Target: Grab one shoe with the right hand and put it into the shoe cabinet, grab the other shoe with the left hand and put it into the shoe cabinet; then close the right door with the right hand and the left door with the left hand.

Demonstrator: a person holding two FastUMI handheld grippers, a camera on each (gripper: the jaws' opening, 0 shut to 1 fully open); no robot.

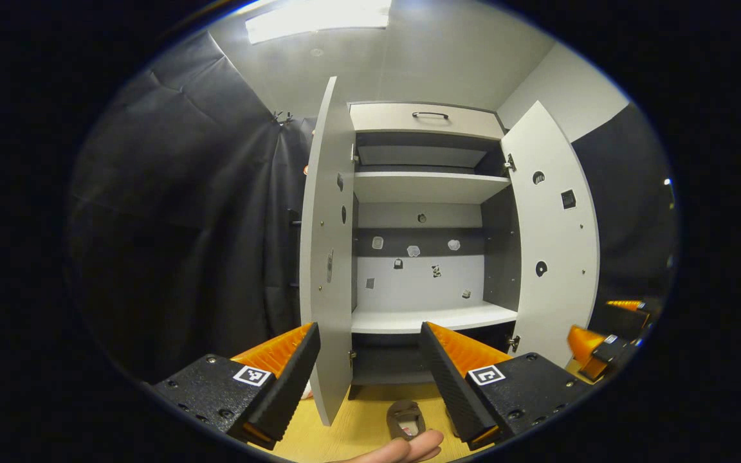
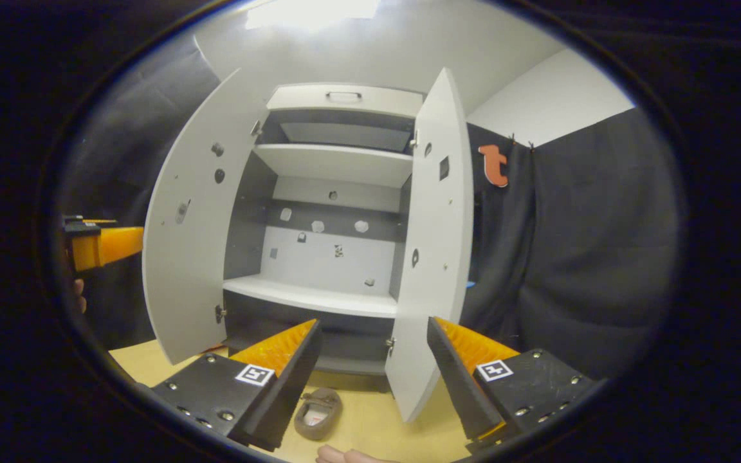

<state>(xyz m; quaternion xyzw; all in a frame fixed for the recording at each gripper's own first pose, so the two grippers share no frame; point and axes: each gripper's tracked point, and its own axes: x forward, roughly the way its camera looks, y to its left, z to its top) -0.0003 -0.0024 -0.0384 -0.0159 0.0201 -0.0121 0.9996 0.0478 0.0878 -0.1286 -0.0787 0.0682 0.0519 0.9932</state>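
left gripper (image 1: 369, 379) fingers spread wide, holding nothing | right gripper (image 2: 370, 376) likewise spread, empty | shoe (image 1: 406, 419) lay on wood floor (image 1: 357, 431) just before open shoe cabinet (image 1: 435, 315), shelves bare | brown slipper-type, pale lining, likely light and soft | best pinched at heel rim or side wall

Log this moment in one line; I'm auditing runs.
phase: start | left gripper: open | right gripper: open | shoe: floor | cabinet doors: open
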